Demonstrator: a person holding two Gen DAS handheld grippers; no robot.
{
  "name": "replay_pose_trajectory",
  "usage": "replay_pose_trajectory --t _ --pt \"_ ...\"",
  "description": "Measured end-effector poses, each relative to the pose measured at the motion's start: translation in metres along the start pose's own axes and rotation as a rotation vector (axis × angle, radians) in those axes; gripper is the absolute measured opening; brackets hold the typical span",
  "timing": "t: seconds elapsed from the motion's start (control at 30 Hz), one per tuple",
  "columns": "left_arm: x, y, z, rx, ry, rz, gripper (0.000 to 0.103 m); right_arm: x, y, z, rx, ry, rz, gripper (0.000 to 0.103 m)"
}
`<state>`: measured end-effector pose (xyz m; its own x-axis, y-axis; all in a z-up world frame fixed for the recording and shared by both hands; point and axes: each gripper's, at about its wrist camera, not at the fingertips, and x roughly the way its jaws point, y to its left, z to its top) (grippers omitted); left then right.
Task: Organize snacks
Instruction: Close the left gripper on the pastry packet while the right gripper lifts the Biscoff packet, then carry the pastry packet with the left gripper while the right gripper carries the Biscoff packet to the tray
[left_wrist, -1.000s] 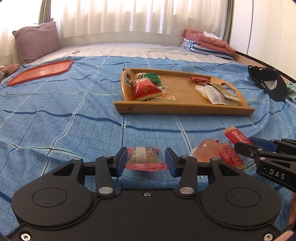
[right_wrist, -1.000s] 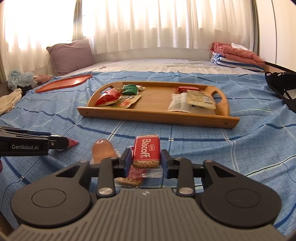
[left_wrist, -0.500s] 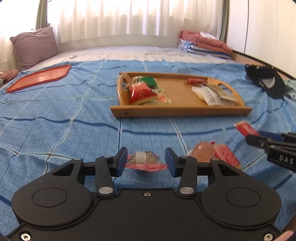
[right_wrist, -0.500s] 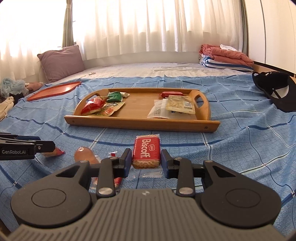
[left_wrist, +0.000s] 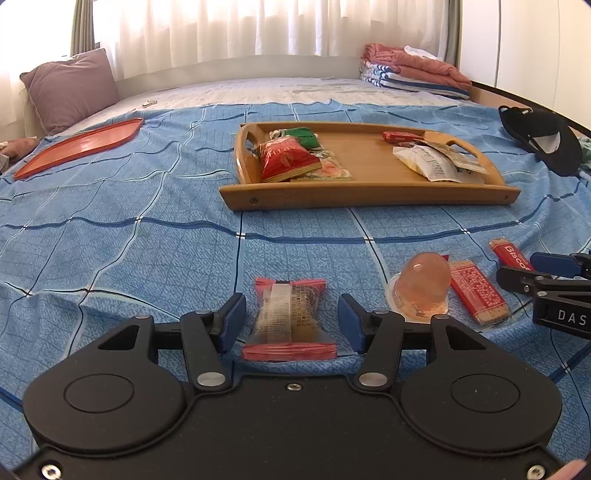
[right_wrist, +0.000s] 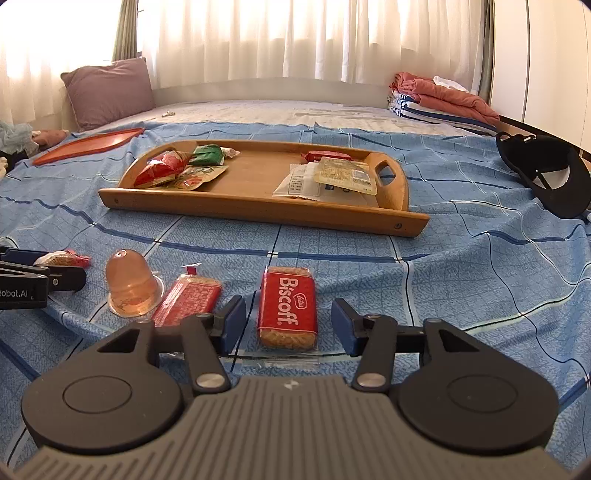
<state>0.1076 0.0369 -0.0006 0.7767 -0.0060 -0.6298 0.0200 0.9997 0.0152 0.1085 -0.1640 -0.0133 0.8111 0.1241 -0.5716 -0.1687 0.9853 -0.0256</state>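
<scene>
Left gripper (left_wrist: 291, 317) opening, wrapped cake (left_wrist: 290, 319) between pads, untouched, on blanket (left_wrist: 110, 251). Right gripper (right_wrist: 288, 321) opening around biscuit pack (right_wrist: 288, 306), clear gaps. Tray (right_wrist: 258, 206) far.

A blue checked bedspread (left_wrist: 110, 236) covers the bed, with a mauve pillow (left_wrist: 70, 92) by the white curtains (right_wrist: 295, 37), a flat orange tray lid (left_wrist: 77, 146) near it, folded towels (right_wrist: 443, 98) at the far right, and a black cap (right_wrist: 546, 177) beside them.
</scene>
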Motion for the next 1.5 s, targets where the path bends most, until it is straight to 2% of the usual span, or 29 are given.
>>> replay_pose_trajectory --t 0.07,0.13,0.17,0.2,0.23,0.27,0.5,0.67,1.13,1.27,1.5 --pt "0.002 0.0 0.0 -0.007 -0.002 -0.001 0.053 0.003 0.001 0.001 0.001 0.004 -0.005 0.067" --pt "0.003 0.001 0.0 -0.019 0.001 -0.009 0.038 0.006 0.001 0.002 0.004 0.012 -0.001 0.067" --pt "0.004 0.001 0.001 -0.02 0.002 -0.009 0.036 0.007 0.001 0.003 0.004 0.018 0.002 0.065" --pt "0.003 0.001 0.002 -0.021 0.003 -0.01 0.032 0.008 0.001 0.003 0.005 0.023 0.009 0.057" --pt "0.003 0.001 0.004 -0.025 0.007 -0.012 0.031 0.008 0.001 0.004 0.011 0.025 0.021 0.045" --pt "0.002 0.002 0.005 -0.029 0.012 -0.015 0.031 0.007 0.001 0.004 0.017 0.025 0.025 0.038" --pt "-0.004 0.004 0.013 -0.039 0.014 -0.019 0.03 -0.002 0.001 0.012 0.056 -0.003 0.04 0.038" --pt "-0.01 0.007 0.028 -0.05 -0.014 -0.025 0.03 -0.006 -0.002 0.026 0.064 -0.023 0.047 0.038" --pt "-0.02 -0.001 0.103 -0.036 -0.118 -0.087 0.03 0.002 -0.016 0.081 0.118 -0.044 0.092 0.038" --pt "-0.013 -0.003 0.126 -0.04 -0.124 -0.129 0.03 0.011 -0.021 0.098 0.135 -0.032 0.109 0.038" --pt "0.017 -0.008 0.156 -0.051 -0.098 -0.155 0.03 0.029 -0.026 0.122 0.136 -0.01 0.124 0.038"
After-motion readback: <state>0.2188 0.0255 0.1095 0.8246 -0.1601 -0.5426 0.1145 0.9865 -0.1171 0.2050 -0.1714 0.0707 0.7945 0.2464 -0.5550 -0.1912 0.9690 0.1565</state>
